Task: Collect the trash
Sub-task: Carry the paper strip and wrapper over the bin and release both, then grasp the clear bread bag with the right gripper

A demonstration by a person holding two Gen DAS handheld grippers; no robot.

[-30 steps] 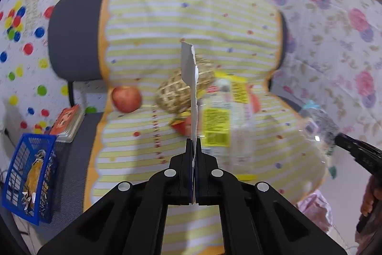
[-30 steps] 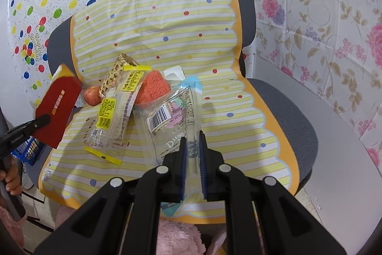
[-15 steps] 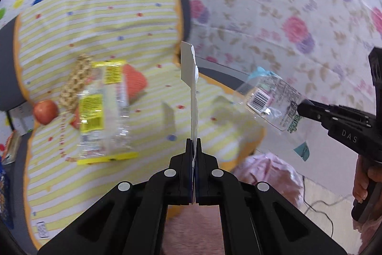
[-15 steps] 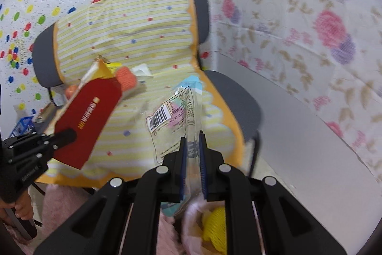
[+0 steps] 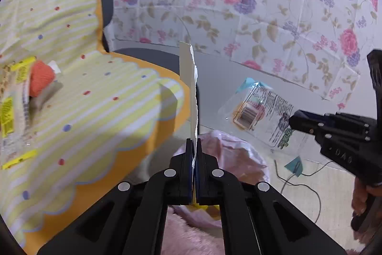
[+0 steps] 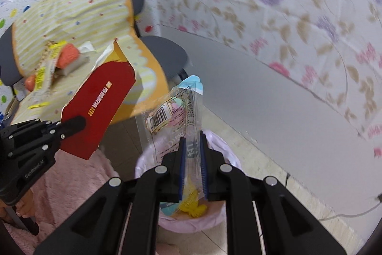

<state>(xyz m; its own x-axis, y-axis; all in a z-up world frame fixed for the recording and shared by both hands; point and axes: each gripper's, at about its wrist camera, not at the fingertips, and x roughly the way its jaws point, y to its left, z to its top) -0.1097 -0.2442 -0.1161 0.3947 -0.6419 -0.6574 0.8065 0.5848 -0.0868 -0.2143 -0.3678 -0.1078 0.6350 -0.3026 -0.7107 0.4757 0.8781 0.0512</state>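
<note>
Over the pink-lined bin (image 6: 229, 154) I am pinching a clear plastic wrapper (image 6: 176, 111) in my right gripper (image 6: 192, 154) and a torn red card packet (image 6: 100, 109) edge-on in my left gripper (image 5: 193, 154), both jaws nearly closed on them. Both are feeling light, the wrapper limp and slippery, the card stiff, so I am gripping each by its lower edge. More litter is lying on the striped chair cover (image 5: 100, 116), and only the chair's edge is crowding the bin.

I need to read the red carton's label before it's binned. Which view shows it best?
The right wrist view: the red carton faces the camera there, with its printed side and torn top visible, held in the left tool. The left wrist view shows the carton only edge-on, as a thin white strip.
</note>
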